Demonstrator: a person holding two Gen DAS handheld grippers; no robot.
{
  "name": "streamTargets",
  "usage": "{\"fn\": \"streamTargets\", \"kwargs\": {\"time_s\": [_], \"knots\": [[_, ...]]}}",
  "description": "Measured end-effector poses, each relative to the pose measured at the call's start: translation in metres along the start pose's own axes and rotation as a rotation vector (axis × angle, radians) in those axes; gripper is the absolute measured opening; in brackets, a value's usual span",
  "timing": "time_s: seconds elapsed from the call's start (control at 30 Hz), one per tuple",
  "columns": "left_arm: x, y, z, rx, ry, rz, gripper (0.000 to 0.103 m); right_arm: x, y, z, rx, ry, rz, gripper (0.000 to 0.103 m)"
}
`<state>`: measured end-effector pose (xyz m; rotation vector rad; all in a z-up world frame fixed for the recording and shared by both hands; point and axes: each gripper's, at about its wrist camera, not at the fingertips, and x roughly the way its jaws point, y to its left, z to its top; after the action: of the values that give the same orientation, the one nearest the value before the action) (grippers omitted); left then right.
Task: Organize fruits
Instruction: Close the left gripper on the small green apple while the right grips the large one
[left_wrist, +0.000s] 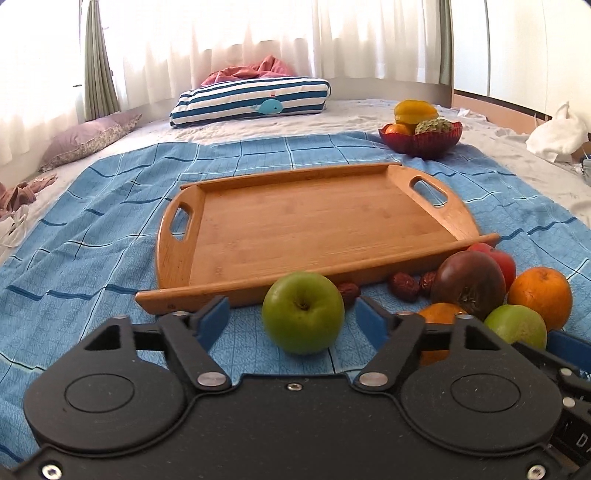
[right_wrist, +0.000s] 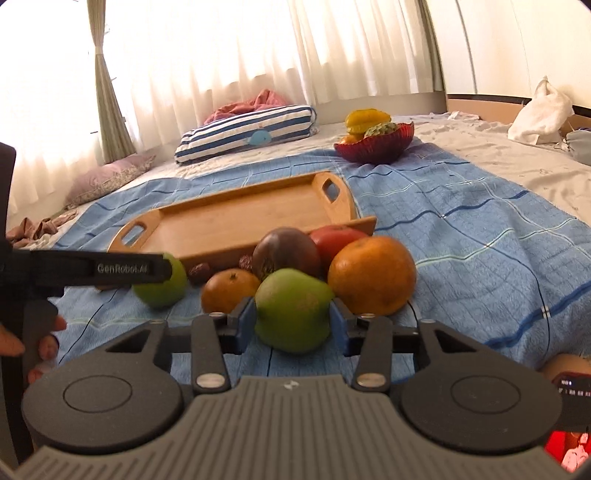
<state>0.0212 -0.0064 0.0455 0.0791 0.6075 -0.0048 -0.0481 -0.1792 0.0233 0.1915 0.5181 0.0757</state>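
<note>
The left gripper (left_wrist: 291, 314) straddles a green apple (left_wrist: 303, 312) on the blue blanket (left_wrist: 92, 258) of the bed, just in front of the wooden tray (left_wrist: 306, 221); its jaws stand apart from the apple's sides, gaps showing on both; the right gripper (right_wrist: 293, 325) has its jaws closed in against a second green fruit (right_wrist: 293, 310), the blue pads touching both flanks; behind it sit a large orange (right_wrist: 371, 275), a small orange (right_wrist: 229, 290), a dark tomato (right_wrist: 286, 251) and a red tomato (right_wrist: 338, 238); dried dates (left_wrist: 404, 286) lie at the tray's edge; a red bowl (left_wrist: 421, 142) of fruit stands beyond.
</note>
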Motion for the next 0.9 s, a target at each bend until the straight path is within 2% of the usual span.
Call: {"fn": "streamTargets", "kwargs": {"time_s": [0.1,0.2,0.47,0.9], "knots": [[0.004,0.002,0.000,-0.013,0.009,-0.007,0.064,0.005,0.001,0.002,0.004,0.006,-0.008,0.055],[0.008,0.003,0.002,-0.017,0.010,-0.010,0.064,0.008,0.003,0.003,-0.005,0.011,-0.015,0.056],[0.018,0.000,0.003,-0.026,0.014,0.012,0.066,0.017,0.002,-0.001,0.017,0.043,-0.013,0.069],[0.038,0.001,0.003,-0.054,0.054,-0.009,0.066,0.030,-0.002,-0.003,0.060,0.078,0.002,0.070]]}}
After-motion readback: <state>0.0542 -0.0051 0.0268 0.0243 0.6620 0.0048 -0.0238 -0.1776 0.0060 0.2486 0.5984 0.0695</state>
